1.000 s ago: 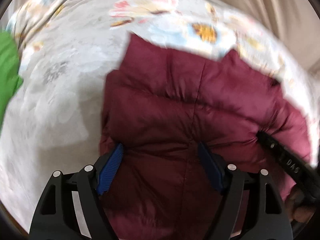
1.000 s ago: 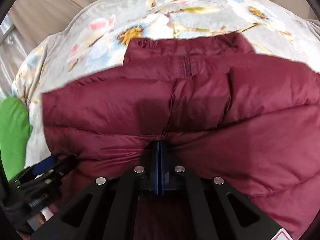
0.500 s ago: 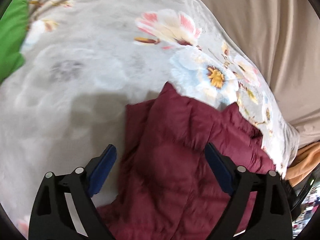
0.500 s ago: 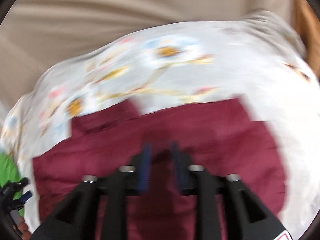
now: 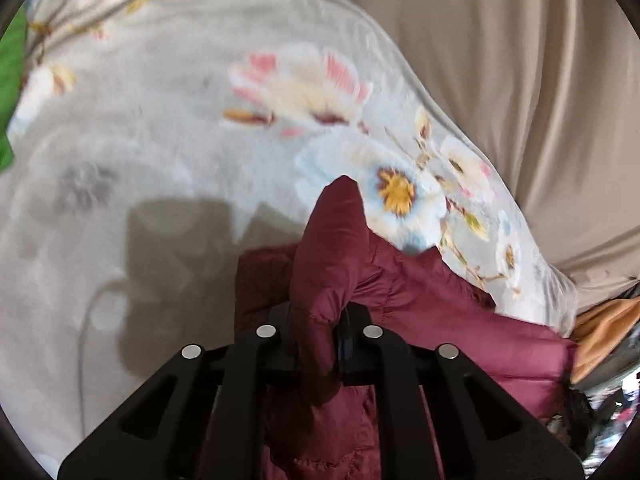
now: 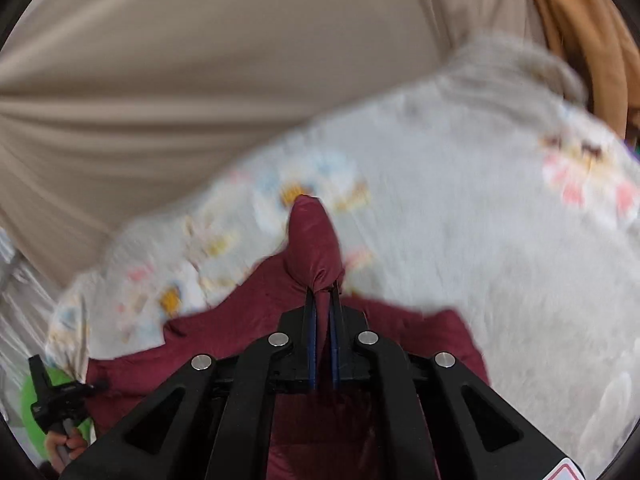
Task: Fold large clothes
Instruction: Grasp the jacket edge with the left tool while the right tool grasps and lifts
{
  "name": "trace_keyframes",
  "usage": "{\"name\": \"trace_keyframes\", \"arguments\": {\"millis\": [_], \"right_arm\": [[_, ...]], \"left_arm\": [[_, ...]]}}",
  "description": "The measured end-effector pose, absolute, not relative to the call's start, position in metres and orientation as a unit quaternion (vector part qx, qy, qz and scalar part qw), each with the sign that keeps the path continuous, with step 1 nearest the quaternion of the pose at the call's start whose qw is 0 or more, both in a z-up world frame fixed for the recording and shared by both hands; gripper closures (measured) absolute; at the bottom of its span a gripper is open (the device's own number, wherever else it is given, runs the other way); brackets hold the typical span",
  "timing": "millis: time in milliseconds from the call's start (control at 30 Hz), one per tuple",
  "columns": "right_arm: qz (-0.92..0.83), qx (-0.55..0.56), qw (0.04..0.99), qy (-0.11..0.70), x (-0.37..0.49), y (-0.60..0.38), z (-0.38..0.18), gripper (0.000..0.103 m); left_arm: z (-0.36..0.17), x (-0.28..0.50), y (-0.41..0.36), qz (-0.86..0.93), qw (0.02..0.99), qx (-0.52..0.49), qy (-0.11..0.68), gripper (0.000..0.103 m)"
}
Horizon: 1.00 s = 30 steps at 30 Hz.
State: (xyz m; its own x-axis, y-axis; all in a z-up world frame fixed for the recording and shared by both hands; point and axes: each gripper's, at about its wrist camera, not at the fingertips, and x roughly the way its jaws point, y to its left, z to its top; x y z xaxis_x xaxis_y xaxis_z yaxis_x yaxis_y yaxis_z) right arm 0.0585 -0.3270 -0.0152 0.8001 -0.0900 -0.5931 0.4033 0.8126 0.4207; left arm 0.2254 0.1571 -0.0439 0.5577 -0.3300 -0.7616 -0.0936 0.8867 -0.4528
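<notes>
1. The maroon puffer jacket (image 5: 420, 312) lies on the floral blanket (image 5: 168, 128), toward its near right part in the left wrist view, with a beige curtain (image 5: 500, 80) hanging just beyond the blanket's far edge.
2. The left claw (image 5: 320, 344) has just been closing and now pinches a bunched fold of the jacket; a puffed lobe of fabric stands up past its tips.
3. The right claw (image 6: 323, 304) has likewise just been closing, and its blue pads squeeze a thin pleat of the jacket (image 6: 312, 240), with another lobe poking out ahead.
4. Step in hand, as I judge it: both grips are set on the garment, ready to lift and carry one part over for a fold.
5. The next move calls for both claws travelling together so the slippery padded cloth stays taut and does not slide out.
6. Open room: bare blanket spreads to the left and far side in the left view, and to the right in the right view.
7. Edges to mind: the blanket's far edge by the curtain, a green item (image 5: 10, 92) at far left, and orange cloth (image 5: 604, 332) at right.
</notes>
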Motion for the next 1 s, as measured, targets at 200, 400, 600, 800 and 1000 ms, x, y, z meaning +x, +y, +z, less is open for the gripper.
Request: {"name": "trace_keyframes", "arguments": {"millis": [200,400,600,800,1000], "right_arm": [[-0.171,0.215,0.854,0.443,0.111,-0.333,-0.115,0.095],[-0.208,0.209,0.879,0.375,0.078,-0.321,-0.057,0.086],[-0.077,0.222,0.903,0.361,0.078,-0.25,-0.021,0.092],[0.028,0.152,0.891,0.426,0.091,-0.136,-0.048,0.095],[0.025,0.148,0.855,0.497,0.114,-0.117,-0.103,0.1]], "left_arm": [[-0.107,0.256,0.118,-0.036,0.837,-0.142,0.527,0.091],[-0.058,0.233,0.136,-0.021,0.856,-0.139,0.498,0.077],[-0.003,0.187,0.121,-0.037,0.892,-0.106,0.438,0.059],[-0.044,0.147,0.114,-0.048,0.856,-0.108,0.503,0.059],[-0.087,0.1,0.185,0.025,0.82,-0.218,0.529,0.042]]}}
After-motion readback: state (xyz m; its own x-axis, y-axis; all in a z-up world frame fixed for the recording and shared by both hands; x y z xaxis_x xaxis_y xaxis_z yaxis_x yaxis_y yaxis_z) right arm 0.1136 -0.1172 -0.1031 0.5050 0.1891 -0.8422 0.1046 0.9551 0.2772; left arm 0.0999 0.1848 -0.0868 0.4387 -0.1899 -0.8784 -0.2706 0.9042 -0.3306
